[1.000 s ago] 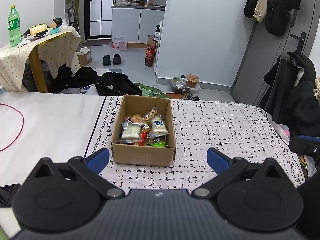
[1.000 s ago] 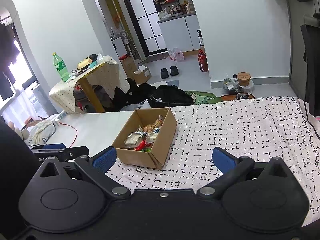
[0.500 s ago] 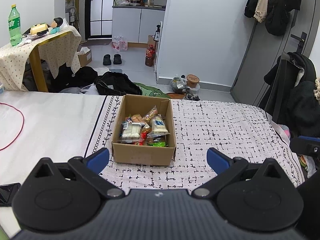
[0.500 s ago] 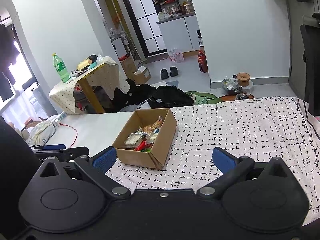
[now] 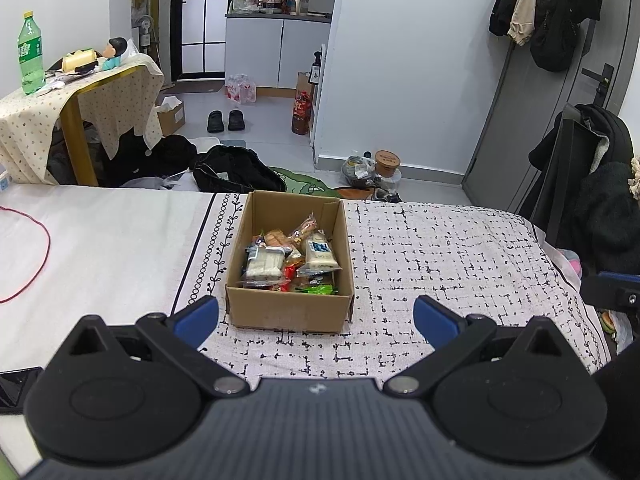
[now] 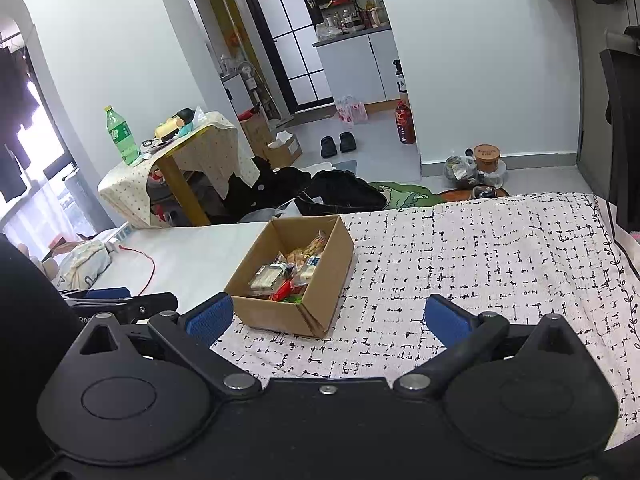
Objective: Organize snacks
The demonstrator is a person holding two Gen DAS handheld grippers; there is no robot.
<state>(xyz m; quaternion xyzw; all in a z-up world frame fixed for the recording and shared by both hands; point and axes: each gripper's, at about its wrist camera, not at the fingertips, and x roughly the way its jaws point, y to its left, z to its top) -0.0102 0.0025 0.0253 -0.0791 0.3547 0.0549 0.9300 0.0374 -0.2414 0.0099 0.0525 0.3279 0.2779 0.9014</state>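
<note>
Hovering with fingers spread, left gripper [image 5: 316, 318] facing snack box [image 5: 289, 314], right gripper [image 6: 328, 314] empty, phone [image 5: 16, 388] only in left view

a bed [image 5: 440, 248] carries a cardboard box [image 5: 288, 312], a red cable [image 5: 38, 264] and a phone [image 5: 16, 386].

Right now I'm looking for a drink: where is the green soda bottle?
The green soda bottle stands on the cloth-covered side table at far left in the left wrist view, beyond the bed.

The left gripper [image 5: 316, 316] hangs level with its blue-padded jaws spread wide, gripping nothing. Beside it, the right gripper [image 6: 326, 318] likewise gapes wide and empty.
</note>
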